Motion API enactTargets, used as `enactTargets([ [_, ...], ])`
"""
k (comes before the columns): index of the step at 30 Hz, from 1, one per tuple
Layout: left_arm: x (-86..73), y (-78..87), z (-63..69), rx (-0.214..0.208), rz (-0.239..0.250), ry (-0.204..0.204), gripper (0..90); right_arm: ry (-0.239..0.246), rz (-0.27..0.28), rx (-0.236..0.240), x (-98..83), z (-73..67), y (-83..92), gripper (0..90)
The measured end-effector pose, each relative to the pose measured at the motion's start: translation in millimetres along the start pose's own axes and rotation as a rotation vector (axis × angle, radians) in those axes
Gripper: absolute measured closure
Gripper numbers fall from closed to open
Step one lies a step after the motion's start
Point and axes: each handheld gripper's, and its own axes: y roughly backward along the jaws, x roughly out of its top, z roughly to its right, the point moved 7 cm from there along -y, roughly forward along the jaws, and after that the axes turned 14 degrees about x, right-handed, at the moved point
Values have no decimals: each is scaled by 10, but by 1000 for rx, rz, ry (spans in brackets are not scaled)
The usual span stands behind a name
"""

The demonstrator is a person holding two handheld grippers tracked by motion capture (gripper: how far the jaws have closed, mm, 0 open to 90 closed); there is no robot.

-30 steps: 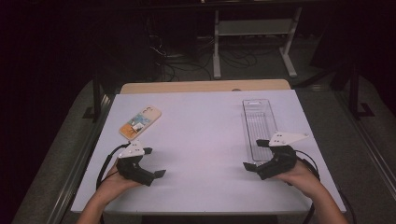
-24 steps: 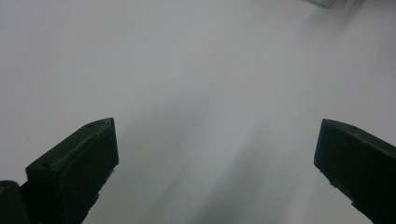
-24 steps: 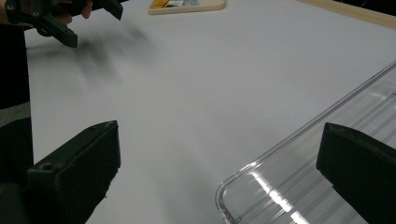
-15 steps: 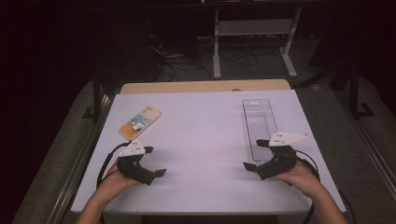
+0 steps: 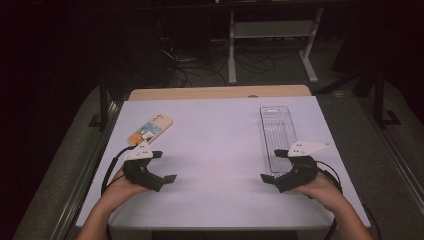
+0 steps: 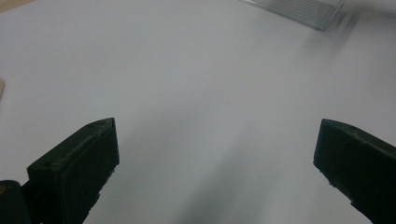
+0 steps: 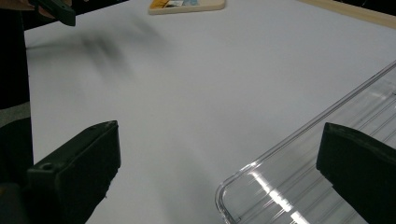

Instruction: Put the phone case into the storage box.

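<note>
On the white tabletop (image 5: 220,150) two things lie well apart: a phone in a pale case (image 5: 150,129) at the far left, flat with its printed back up, and a long clear plastic tray (image 5: 278,135) at the right, set lengthwise away from the person. Both sit within easy reach of one hand each, which looks like the reason for the split. The left gripper (image 5: 167,178) rests low near the front edge, just short of the phone, its fingers (image 6: 79,158) spread wide with nothing between them but bare tabletop. The right gripper (image 5: 266,177) rests just beside the tray's near end, its fingers (image 7: 77,156) likewise spread and empty; the tray's rounded near corner (image 7: 229,196) lies between them without touching either. With both hands parked and the grippers pointed inward, this reads as a ready stance, and the tray, empty, is likely meant to receive the phone.
</note>
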Motion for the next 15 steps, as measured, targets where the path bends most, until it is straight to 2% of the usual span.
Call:
enactTargets([
  [5, 52, -7, -37, 4, -1, -1, 0, 4, 3, -1, 2, 5, -2, 0],
  [6, 62, -4, -58, 5, 0, -12, 0, 4, 3, -1, 2, 6, -2, 0],
  [7, 76, -4, -66, 8, 5, 1, 0, 2, 6, -1, 4, 7, -3, 0],
  [15, 158, 17, -164, 22, 13, -1, 0, 0, 5, -2, 2, 5, 0, 0],
])
